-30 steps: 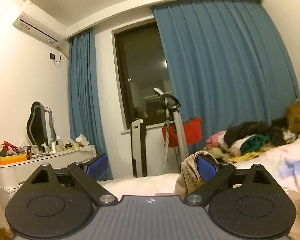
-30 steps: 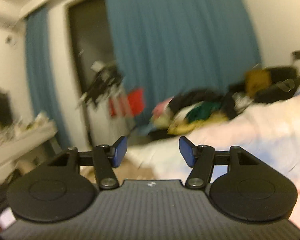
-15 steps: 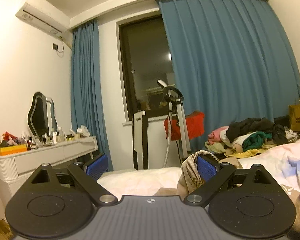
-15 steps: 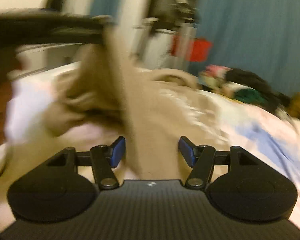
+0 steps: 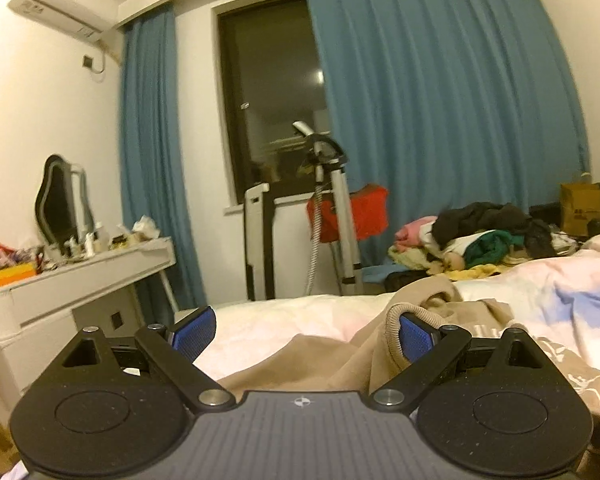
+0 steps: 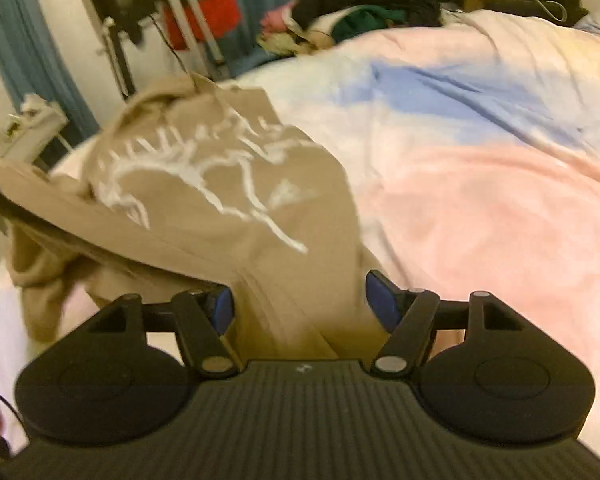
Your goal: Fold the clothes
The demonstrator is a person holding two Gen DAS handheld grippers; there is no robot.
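Note:
A tan sweatshirt [image 6: 220, 208] with a white printed design lies crumpled on the bed's pastel duvet [image 6: 480, 168]. My right gripper [image 6: 300, 308] is open, its jaws on either side of a bunch of the tan cloth. My left gripper [image 5: 304, 332] is open wide. The sweatshirt's ribbed cuff [image 5: 394, 332] is draped over its right fingertip; the rest of the sweatshirt [image 5: 300, 364] lies below the jaws on the bed.
A pile of mixed clothes [image 5: 480, 240] lies at the bed's far end. A white dressing table [image 5: 72, 280] with a mirror and clutter stands left. A garment steamer stand [image 5: 332, 216], a red bag and blue curtains [image 5: 440, 120] are by the window.
My right gripper swung down from facing the room to the sweatshirt and now has cloth between its open jaws. My left gripper lowered slightly, the cuff still hooked on its right finger.

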